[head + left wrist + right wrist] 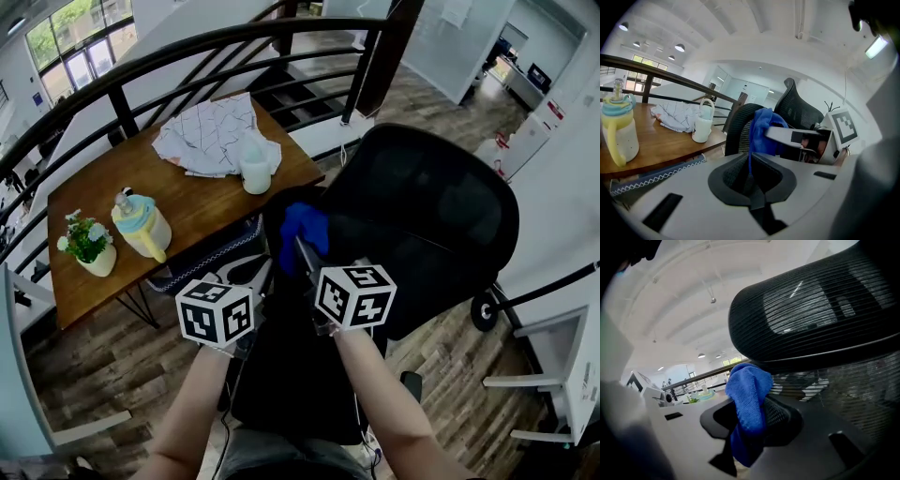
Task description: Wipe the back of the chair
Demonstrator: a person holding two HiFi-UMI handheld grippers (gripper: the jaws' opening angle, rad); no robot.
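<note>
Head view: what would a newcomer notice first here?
The bright blue cloth stands out in the middle, clamped in the right gripper by the left edge of the big black mesh chair. To the left, a wooden table carries a yellow and blue bottle and a small potted plant.

From my feed I see a wood-plank floor (pixel 103 375) under a wooden bench (pixel 202 211). A curved black railing (pixel 120 111) and dark stairs (pixel 300 94) stand beyond. Tall windows (pixel 75 42) sit far left, with round lamps (pixel 679 47) in a white ceiling (pixel 754 51).
</note>
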